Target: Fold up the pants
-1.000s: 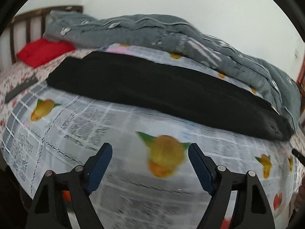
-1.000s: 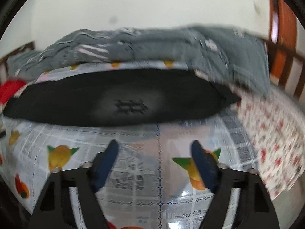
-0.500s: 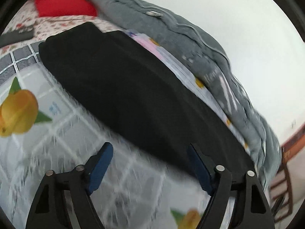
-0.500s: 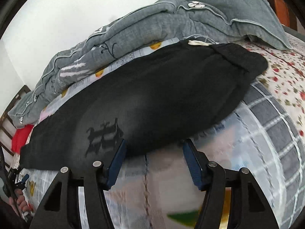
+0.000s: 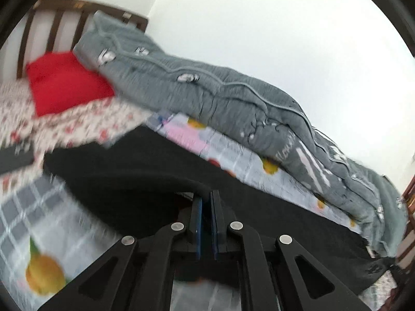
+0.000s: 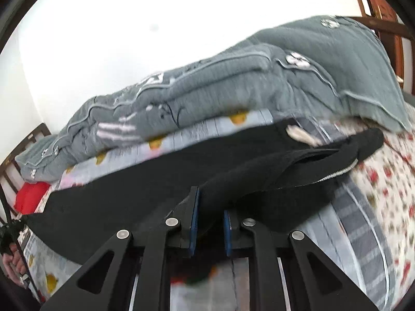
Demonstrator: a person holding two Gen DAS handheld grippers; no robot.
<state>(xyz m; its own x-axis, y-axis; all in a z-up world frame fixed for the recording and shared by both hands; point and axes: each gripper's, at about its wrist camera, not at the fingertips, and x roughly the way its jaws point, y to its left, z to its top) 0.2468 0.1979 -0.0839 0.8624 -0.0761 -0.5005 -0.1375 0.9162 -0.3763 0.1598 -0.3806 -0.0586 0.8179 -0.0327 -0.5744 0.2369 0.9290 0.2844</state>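
- Between the blue pads of the left claw point(image 5: 205, 202) the near edge of the black pants point(image 5: 135, 171) is pinched; the jaws stand pressed together with only a sliver of cloth in the gap.
- At the right claw point(image 6: 210, 204) the jaws are closing, with a thick fold of the same pants point(image 6: 155, 191) bunched between the pads.
- Both pinched edges are raised off the bed; the rest of the garment lies stretched across the fruit-printed checked sheet point(image 5: 31, 223).
- Just behind the pants a rumpled grey quilt point(image 5: 233, 103) runs the length of the bed, lying on the far strip of the sheet.
- Only the left view shows the red pillow point(image 5: 64, 83) clearly, against the dark wooden slatted headboard point(image 5: 59, 23), and a flat dark object point(image 5: 15, 155) on the floral bedding.
- Only the right view shows the waist end: a pale drawstring point(image 6: 301, 133), a light zip line point(image 6: 339, 172), and a person's hand point(image 6: 13, 264) at the left rim.
- The pants look matte and soft, the quilt crinkled with stitched ridges.
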